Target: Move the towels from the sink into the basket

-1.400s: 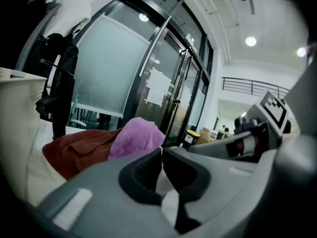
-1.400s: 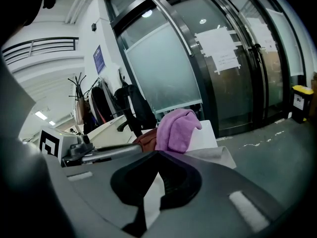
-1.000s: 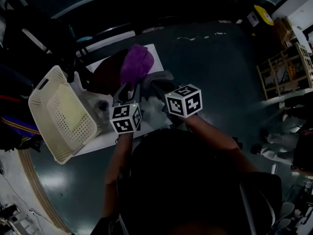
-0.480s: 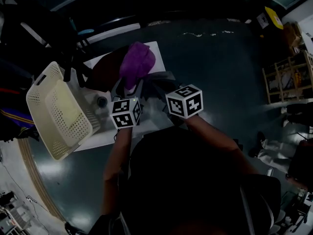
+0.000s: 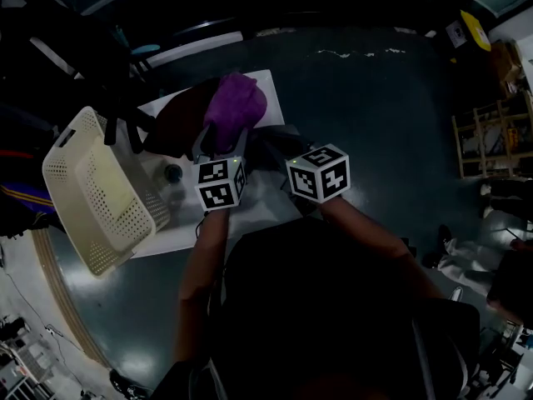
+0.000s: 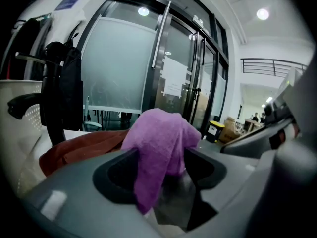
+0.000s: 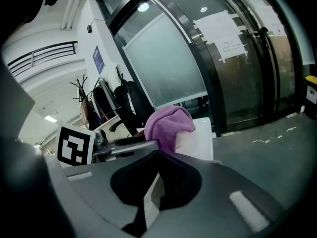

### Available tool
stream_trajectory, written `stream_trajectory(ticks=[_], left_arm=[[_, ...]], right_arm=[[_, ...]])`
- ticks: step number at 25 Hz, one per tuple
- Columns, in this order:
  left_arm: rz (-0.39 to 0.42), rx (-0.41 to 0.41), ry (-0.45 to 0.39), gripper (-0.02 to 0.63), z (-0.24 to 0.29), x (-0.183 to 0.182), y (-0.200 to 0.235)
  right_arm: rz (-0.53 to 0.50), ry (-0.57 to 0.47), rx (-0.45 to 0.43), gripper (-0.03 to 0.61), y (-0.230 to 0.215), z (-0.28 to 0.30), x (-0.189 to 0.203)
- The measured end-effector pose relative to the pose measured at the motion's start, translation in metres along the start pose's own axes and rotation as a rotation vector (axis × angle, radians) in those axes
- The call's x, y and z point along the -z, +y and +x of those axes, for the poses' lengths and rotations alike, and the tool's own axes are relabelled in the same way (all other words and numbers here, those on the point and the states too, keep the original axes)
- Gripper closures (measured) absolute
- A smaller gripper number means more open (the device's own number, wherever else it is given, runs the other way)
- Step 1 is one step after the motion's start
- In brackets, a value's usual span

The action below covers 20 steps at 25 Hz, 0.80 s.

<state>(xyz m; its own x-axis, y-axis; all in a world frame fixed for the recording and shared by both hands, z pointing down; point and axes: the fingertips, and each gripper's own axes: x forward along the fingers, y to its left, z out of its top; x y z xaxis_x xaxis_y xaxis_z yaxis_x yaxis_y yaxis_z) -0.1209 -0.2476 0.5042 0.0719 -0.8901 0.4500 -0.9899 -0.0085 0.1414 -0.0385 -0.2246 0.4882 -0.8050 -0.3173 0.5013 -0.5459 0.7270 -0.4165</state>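
A purple towel [image 5: 235, 107] is heaped on a dark red-brown towel [image 5: 176, 125] in the white sink [image 5: 265, 83]. My left gripper [image 5: 220, 145] reaches up to the purple towel. Its jaws have just been opening and now stand wide. In the left gripper view a fold of the purple towel [image 6: 161, 143] hangs between them, and my left gripper [image 6: 161, 158] does not pinch it. The red-brown towel [image 6: 81, 148] lies behind. My right gripper [image 5: 271, 150] is shut and empty, to the right of the left. The purple towel [image 7: 171, 125] shows beyond my right gripper [image 7: 157, 155]. A cream perforated basket [image 5: 62, 169] stands at the left.
A black faucet [image 5: 132, 132] rises between the basket and the sink, and it looms at the left of the left gripper view as the faucet [image 6: 52, 98]. A drain [image 5: 172, 173] shows in the basin. Dark floor surrounds the unit, with shelving [image 5: 491, 132] far right.
Both grippers have moved forward toward the purple towel, the left one more. The left jaws have spread wide around the towel's hanging fold. The right jaws stay shut.
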Motion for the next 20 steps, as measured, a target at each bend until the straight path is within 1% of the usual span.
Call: stream_trajectory(ticks=[2,5,11,16,20], left_arm=[[0.002,-0.024,0.004,0.341,0.001,0.000,0.003],[-0.015,-0.043,0.005,0.425,0.001,0.001,0.010],[-0.033,-0.069,-0.001,0.536,-0.004,0.000,0.018],[-0.048,-0.045,-0.026,0.565,-0.012,-0.004,0.014],[-0.075,-0.025,-0.080,0.571,-0.022,-0.014,0.013]], right_arm=[[0.003,0.002,0.002,0.584,-0.003,-0.001,0.000],[0.007,0.002,0.004,0.584,-0.008,0.000,0.000],[0.007,0.003,-0.006,0.584,-0.009,0.001,0.000],[0.003,-0.003,-0.018,0.584,-0.004,0.002,0.000],[-0.004,-0.005,-0.024,0.584,0.003,0.003,0.002]])
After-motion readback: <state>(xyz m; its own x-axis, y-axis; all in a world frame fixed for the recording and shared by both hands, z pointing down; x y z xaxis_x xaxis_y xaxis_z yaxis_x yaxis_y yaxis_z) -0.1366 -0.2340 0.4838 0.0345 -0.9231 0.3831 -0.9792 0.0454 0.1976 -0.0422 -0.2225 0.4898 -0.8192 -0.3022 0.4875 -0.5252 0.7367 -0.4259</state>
